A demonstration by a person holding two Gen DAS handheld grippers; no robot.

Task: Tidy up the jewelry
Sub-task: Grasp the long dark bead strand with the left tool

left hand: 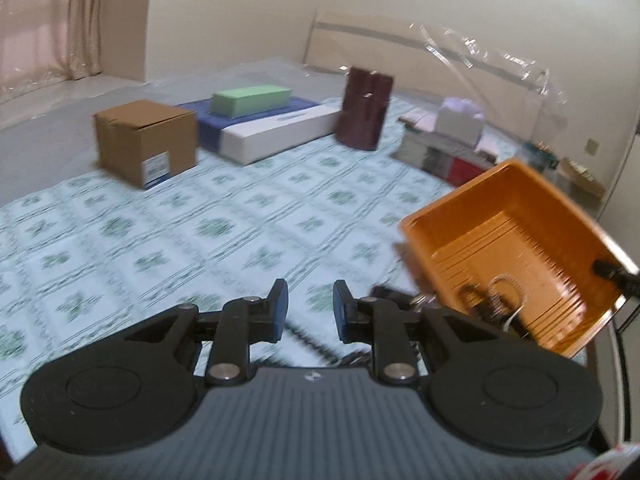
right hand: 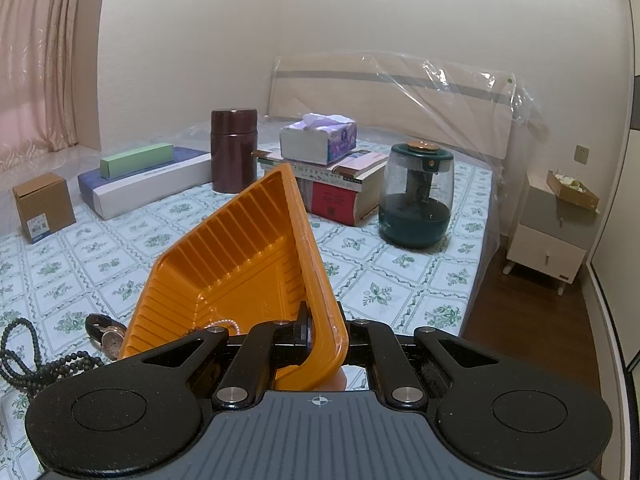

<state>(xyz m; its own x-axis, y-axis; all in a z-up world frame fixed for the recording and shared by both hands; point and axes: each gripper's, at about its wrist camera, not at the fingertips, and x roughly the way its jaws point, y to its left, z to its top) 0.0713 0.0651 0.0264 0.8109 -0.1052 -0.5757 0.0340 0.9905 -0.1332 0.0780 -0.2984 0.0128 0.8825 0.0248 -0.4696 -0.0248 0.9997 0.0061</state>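
An orange plastic tray (right hand: 240,256) is tilted up off the bedspread, and my right gripper (right hand: 320,328) is shut on its near rim. A pearl bracelet (right hand: 224,324) and some dark beads (left hand: 476,300) lie in the tray's low corner. A black bead necklace (right hand: 24,356) and a wristwatch (right hand: 110,338) lie on the bedspread left of the tray. In the left wrist view the tray (left hand: 512,256) is at the right. My left gripper (left hand: 310,304) hovers over the bedspread left of it, jaws apart with nothing between them. Part of the necklace (left hand: 308,336) shows beneath its fingers.
At the back of the bed stand a cardboard box (left hand: 146,142), a blue and white box (left hand: 276,132) with a green box (left hand: 250,100) on top, a maroon flask (right hand: 234,150), a tissue box (right hand: 318,138) on books, and a dark green humidifier (right hand: 416,196). The bed's edge and a nightstand (right hand: 548,240) are at the right.
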